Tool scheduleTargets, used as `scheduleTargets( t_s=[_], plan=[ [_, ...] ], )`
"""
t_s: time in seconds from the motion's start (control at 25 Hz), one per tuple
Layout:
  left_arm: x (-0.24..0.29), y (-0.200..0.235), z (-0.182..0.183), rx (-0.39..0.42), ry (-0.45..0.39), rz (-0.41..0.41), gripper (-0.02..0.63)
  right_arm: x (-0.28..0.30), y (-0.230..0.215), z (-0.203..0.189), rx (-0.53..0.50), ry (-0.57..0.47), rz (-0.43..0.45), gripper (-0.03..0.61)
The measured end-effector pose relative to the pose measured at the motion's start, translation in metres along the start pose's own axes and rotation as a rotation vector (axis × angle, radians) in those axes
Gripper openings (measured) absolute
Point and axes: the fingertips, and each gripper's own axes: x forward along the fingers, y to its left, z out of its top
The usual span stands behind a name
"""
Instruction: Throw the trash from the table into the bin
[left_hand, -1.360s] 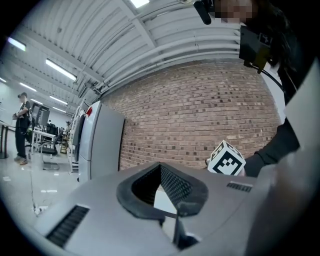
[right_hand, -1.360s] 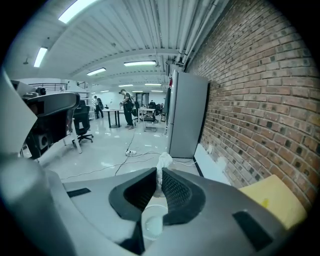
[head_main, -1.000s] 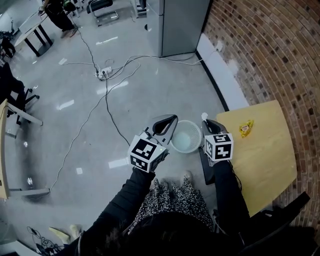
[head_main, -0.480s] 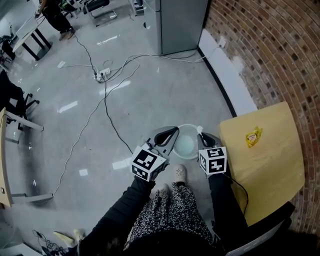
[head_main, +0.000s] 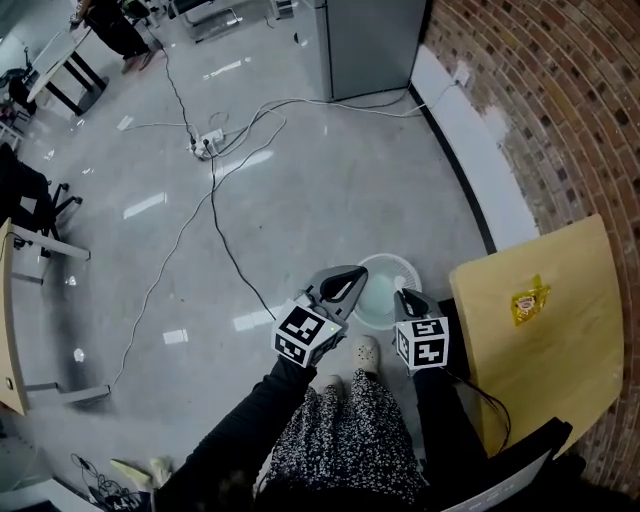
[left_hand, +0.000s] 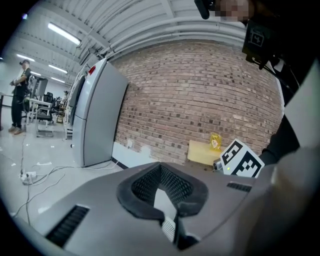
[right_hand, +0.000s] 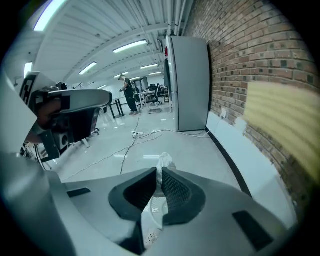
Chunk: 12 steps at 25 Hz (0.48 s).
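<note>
Tissue (right_hand: 164, 162), white and crumpled; bin (head_main: 388, 258) round, perforated.

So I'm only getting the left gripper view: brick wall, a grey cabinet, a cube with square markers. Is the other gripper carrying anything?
Observer: Yes. The right gripper is shut on a crumpled white tissue that sticks out past its tips.
Operator: And where's the bin?
Observer: On the floor. In the head view a round white bin sits just under the right gripper's tip.
Operator: I see something yellow on a table edge. More trash up there?
Observer: No. The yellow wrapper is the only thing on the part of the wooden table that shows.
</note>
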Motion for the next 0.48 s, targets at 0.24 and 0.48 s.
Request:
scheduleTargets(
  t_s=[0.24,0.48],
  plan=[
    [0.022,0.01,-0.052,-0.038,0.061,-0.009,0.006,0.039,-0.017,-0.04,0.093,0.038,-0.023,0.043],
    [0.035,0.023,-0.09,-0.058,0.114,0.015,0.006,0.065,-0.031,-0.077,0.114,0.083,-0.029,0.044]
  ],
)
